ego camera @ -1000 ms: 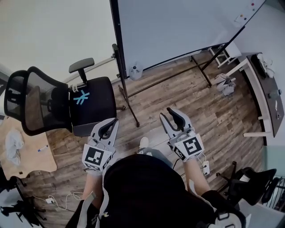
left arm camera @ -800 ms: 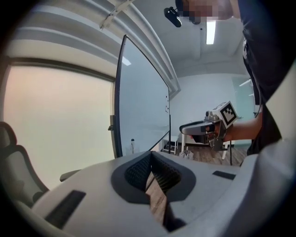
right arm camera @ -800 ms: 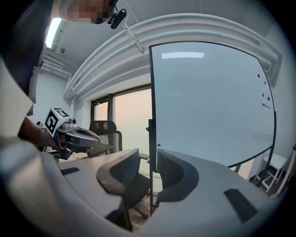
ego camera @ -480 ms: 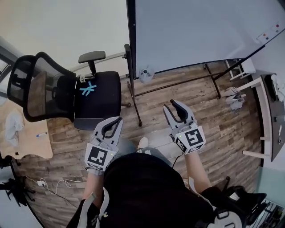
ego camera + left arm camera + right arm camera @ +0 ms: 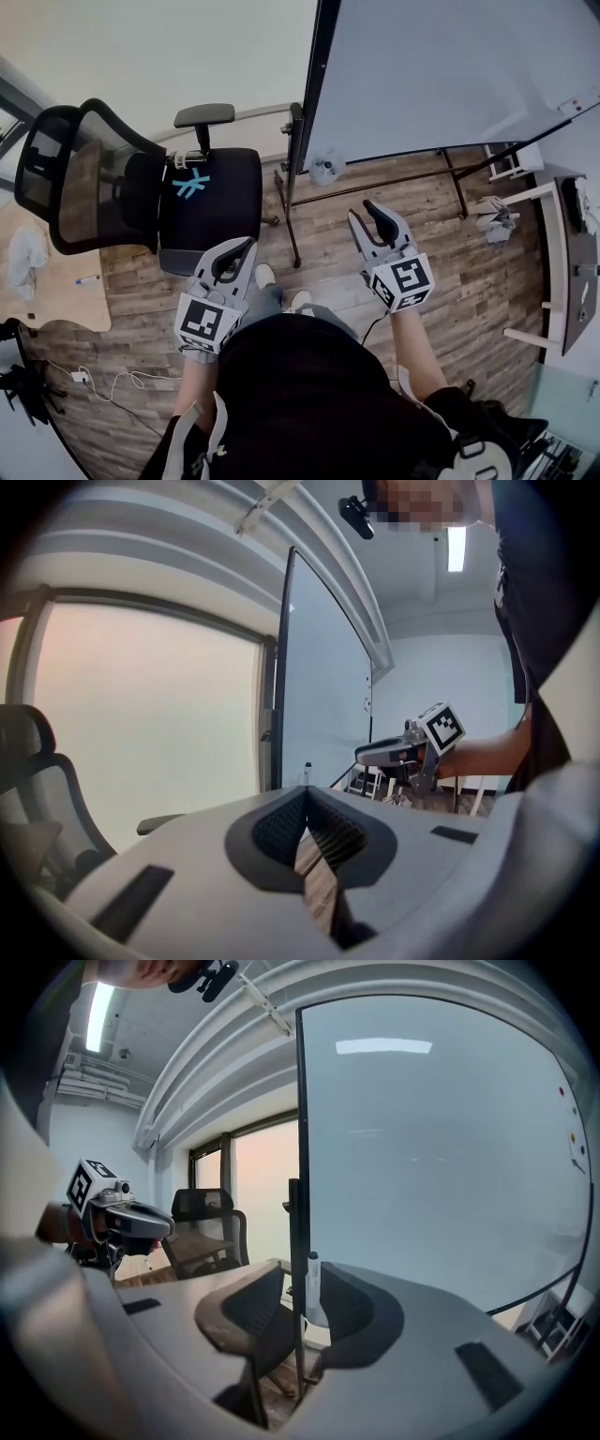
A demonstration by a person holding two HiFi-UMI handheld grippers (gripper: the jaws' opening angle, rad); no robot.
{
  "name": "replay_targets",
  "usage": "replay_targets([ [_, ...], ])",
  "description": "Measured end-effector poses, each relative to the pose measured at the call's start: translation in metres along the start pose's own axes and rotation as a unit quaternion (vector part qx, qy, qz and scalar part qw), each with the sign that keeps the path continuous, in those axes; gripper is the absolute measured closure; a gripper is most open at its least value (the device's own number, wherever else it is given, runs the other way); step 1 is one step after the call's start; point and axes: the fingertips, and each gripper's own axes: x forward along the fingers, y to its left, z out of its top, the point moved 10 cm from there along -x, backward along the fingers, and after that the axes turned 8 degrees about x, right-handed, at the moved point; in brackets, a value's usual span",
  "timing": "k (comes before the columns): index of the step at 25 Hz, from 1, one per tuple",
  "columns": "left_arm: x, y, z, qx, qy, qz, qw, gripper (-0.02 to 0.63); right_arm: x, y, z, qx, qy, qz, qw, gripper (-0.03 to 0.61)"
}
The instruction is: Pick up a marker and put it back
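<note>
1. Worktop [image 5: 66,305], far left: pale wood. It carries a crumpled light cloth [image 5: 28,255] and a small stick with a blue end [image 5: 86,279]. What the stick is cannot be told.
2. Cable [image 5: 108,386]: white, loose on the plank floor [image 5: 450,253] beside the worktop.
3. Chair [image 5: 141,192]: black, mesh back, light-blue mark on the seat. It stands between the worktop and the whiteboard.
4. Left gripper [image 5: 242,251]: held low in front of the person, pointing ahead between the chair and the post. The jaws are clenched with their tips together and nothing in them. Only floor shows through the slit behind the tips.
5. Marker [image 5: 312,1283]: white with a dark cap. It stands upright in a small clear holder [image 5: 323,169] just beside the whiteboard's dark post [image 5: 317,66], near the board's lower left corner. It is well apart from both grippers and touched by neither.
6. Right gripper [image 5: 364,214]: held alongside the left gripper, pointing toward the post and marker. The jaws are released and wide, having just opened a little further, and they are empty. The distant marker shows through the gap between them.
7. Whiteboard [image 5: 450,66]: large, on a dark-legged stand. A few small dots sit near its right edge.
8. Desk [image 5: 562,244], far right: white frame, dark top.
</note>
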Motion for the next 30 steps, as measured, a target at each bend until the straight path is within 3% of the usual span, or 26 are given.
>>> replay_targets([
  [11, 0.022, 0.053, -0.004, 0.003, 0.006, -0.023, 0.9997, 0.606, 0.057, -0.008, -0.001, -0.004, 0.025, -0.012, 1.000, 0.449],
  [30, 0.034, 0.095, -0.022, 0.007, 0.022, -0.054, 0.9983, 0.606, 0.115, -0.010, -0.017, -0.004, 0.039, -0.035, 0.999, 0.443],
])
